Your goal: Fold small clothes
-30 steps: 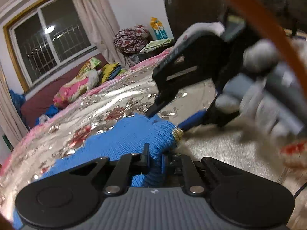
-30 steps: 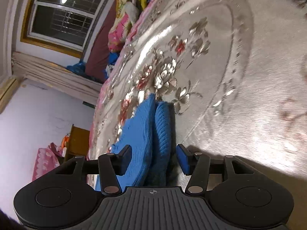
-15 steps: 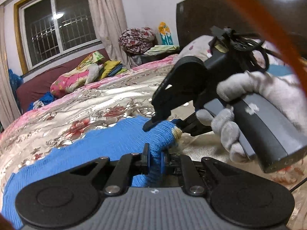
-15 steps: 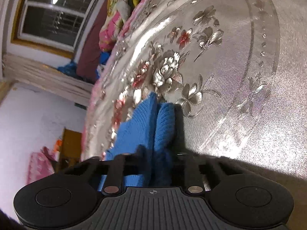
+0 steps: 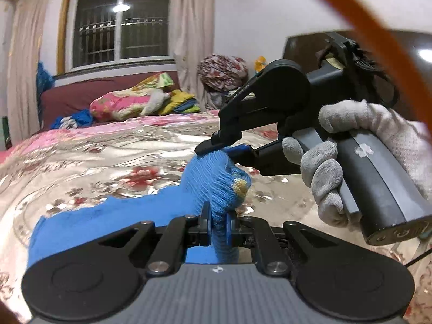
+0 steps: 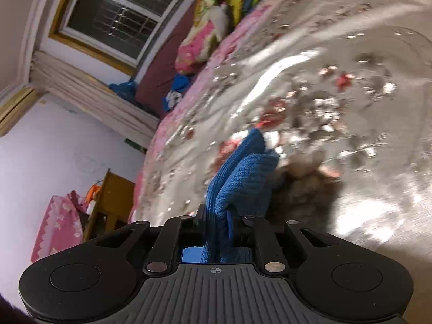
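A small blue knit garment [image 5: 210, 178] with a yellow patch lies partly on the shiny floral bedspread [image 5: 108, 162], one end raised. My left gripper [image 5: 218, 222] is shut on a bunched edge of it. Just beyond, in the left wrist view, my right gripper [image 5: 224, 151] pinches the upper edge of the same raised end, held by a hand in a white glove [image 5: 337, 148]. In the right wrist view the right gripper [image 6: 217, 218] has its jaws closing on a doubled fold of the blue knit [image 6: 243, 178], pads pressing it, above the bedspread [image 6: 351, 108].
Pillows and folded bedding [image 5: 129, 105] are piled at the bed's far side under the window. A floral bundle [image 5: 222, 70] sits by the curtain. An orange cable [image 5: 351, 8] arcs across the top right. A wooden cabinet [image 6: 113, 197] stands beside the bed.
The right gripper's jaws went from wide around the knit's fold to pinched on it. Both grippers rose, lifting that end off the bedspread, and the left view rolled toward level.
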Tool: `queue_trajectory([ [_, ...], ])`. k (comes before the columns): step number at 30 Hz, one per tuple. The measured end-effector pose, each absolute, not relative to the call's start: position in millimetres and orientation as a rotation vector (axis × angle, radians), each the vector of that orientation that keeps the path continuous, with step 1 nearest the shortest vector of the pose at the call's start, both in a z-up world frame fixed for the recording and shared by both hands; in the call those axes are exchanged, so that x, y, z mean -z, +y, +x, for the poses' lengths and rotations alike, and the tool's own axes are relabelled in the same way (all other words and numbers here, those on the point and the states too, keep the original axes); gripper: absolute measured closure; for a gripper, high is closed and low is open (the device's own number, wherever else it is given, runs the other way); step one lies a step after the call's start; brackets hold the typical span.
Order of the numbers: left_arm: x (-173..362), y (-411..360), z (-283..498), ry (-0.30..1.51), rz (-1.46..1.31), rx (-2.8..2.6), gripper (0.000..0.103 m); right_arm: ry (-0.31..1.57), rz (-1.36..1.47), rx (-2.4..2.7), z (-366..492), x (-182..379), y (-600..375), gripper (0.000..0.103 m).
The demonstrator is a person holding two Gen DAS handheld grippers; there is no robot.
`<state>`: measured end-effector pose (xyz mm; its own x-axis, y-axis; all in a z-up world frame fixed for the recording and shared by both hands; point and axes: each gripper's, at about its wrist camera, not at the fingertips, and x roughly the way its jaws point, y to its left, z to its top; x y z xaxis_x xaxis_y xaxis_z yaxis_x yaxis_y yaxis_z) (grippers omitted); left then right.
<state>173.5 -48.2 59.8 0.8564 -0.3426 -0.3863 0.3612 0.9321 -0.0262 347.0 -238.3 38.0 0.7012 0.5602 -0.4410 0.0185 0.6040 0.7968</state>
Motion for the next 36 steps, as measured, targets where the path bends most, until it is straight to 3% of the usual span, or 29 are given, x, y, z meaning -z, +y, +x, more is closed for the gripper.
queue_trajectory([
  [17,-57.5,63.5,161.3,0.423,-0.084,0.251,0.085,0.783,0.685,-0.490,351.3,-66.6,-90.0,0.089],
  [36,-39.3,123.4,155.6,0.525,-0.159,0.213,0.085,0.910,0.346,-0.524,351.2,-26.0,39.2,0.090],
])
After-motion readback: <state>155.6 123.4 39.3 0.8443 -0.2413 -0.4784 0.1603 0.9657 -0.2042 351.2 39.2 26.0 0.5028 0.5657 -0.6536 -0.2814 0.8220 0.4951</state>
